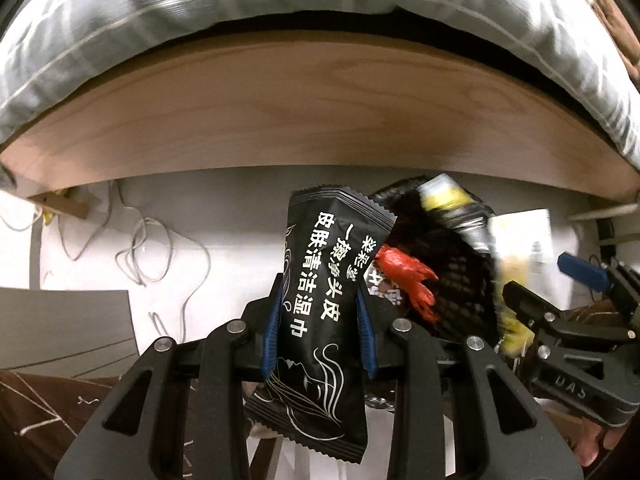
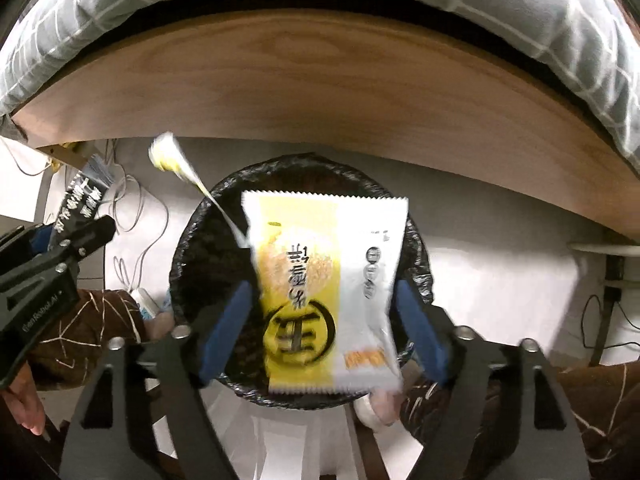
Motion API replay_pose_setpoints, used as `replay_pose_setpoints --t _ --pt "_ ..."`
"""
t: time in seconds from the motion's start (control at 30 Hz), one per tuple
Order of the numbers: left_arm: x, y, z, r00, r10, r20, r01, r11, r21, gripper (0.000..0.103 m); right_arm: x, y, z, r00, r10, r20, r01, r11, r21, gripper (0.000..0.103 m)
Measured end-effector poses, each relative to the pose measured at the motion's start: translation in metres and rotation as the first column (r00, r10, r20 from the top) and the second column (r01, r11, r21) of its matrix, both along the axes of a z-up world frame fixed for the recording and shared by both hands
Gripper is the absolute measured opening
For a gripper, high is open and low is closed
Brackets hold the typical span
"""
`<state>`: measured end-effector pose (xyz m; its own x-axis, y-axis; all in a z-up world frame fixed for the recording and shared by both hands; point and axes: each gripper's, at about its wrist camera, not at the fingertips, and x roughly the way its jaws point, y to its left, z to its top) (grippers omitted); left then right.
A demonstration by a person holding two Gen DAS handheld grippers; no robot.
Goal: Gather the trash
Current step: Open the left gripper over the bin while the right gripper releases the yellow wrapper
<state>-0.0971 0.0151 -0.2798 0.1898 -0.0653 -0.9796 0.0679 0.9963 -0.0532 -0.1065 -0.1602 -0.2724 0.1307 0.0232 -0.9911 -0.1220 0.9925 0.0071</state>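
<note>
My left gripper (image 1: 320, 320) is shut on a black wet-wipe packet (image 1: 320, 320) with white Chinese print, held upright left of the bin. The black-lined trash bin (image 1: 460, 272) holds a red wrapper (image 1: 408, 276) and other litter. My right gripper (image 2: 324, 320) is open over the bin (image 2: 200, 256); a yellow and white snack packet (image 2: 324, 292) hangs blurred between its blue fingers (image 2: 224, 328), not touching them. A second yellow scrap (image 2: 168, 156) is blurred in the air above the bin's left rim. The right gripper also shows in the left wrist view (image 1: 560, 300).
A wooden bed frame (image 1: 320, 120) with grey checked bedding (image 1: 280, 0) spans the top. Loose white cables (image 1: 152, 248) lie on the pale floor to the left. Brown patterned fabric (image 2: 600, 408) lies at both lower sides.
</note>
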Motion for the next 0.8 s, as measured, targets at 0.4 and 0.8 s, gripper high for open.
replay_pose_setpoints --t 0.4,0.8 --pt "0.008 -0.062 -0.02 0.994 -0.091 -0.058 0.091 0.996 0.005 0.031 -0.007 -0.058 0.006 0.991 -0.085 0.102 0.092 0.994 -0.063 0.092" --pt "0.005 -0.12 -0.033 0.975 -0.21 -0.08 0.209 0.978 -0.02 0.031 -0.011 -0.134 -0.001 0.953 -0.285 0.107 0.296 0.948 -0.113 0.092"
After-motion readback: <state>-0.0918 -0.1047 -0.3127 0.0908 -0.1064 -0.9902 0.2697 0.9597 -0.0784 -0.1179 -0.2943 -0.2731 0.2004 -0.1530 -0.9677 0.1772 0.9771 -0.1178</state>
